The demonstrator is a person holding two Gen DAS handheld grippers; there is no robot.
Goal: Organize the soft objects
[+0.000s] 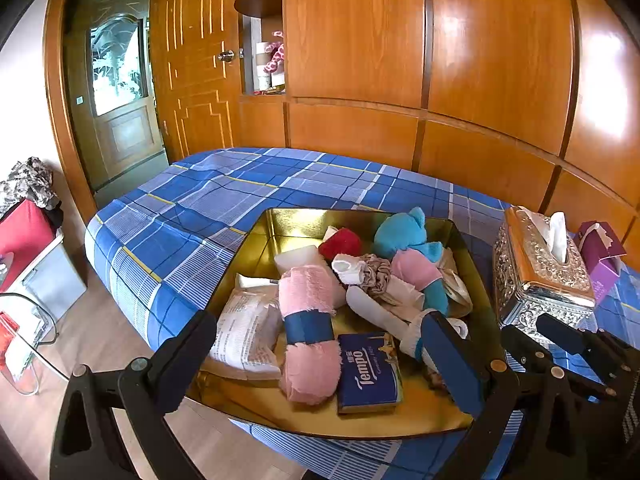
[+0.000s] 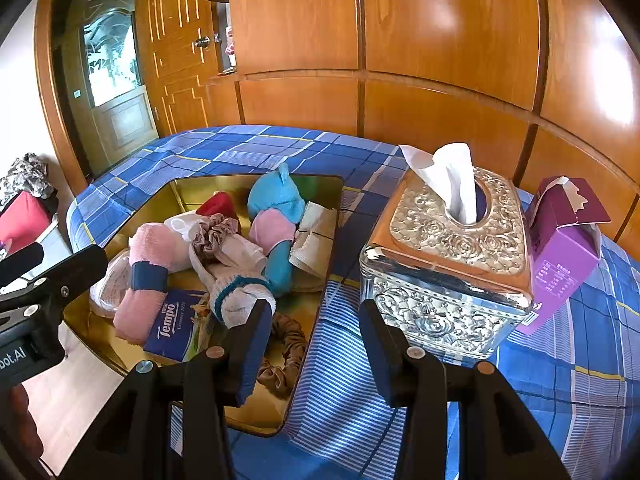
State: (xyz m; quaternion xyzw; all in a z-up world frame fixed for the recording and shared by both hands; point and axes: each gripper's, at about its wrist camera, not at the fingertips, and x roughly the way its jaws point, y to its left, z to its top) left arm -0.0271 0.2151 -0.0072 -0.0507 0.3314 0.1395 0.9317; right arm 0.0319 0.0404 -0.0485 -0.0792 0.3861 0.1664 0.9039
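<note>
A gold tray on the bed holds soft things: a pink rolled towel, a blue plush toy, a red cloth, white socks, a Tempo tissue pack, a paper-wrapped bundle and a brown scrunchie. My left gripper is open and empty over the tray's near edge. My right gripper is open and empty over the tray's right rim, beside the tissue box.
An ornate silver tissue box and a purple carton stand on the blue plaid bed right of the tray. Wooden wardrobe panels rise behind. Red bag and boxes sit on the floor at left.
</note>
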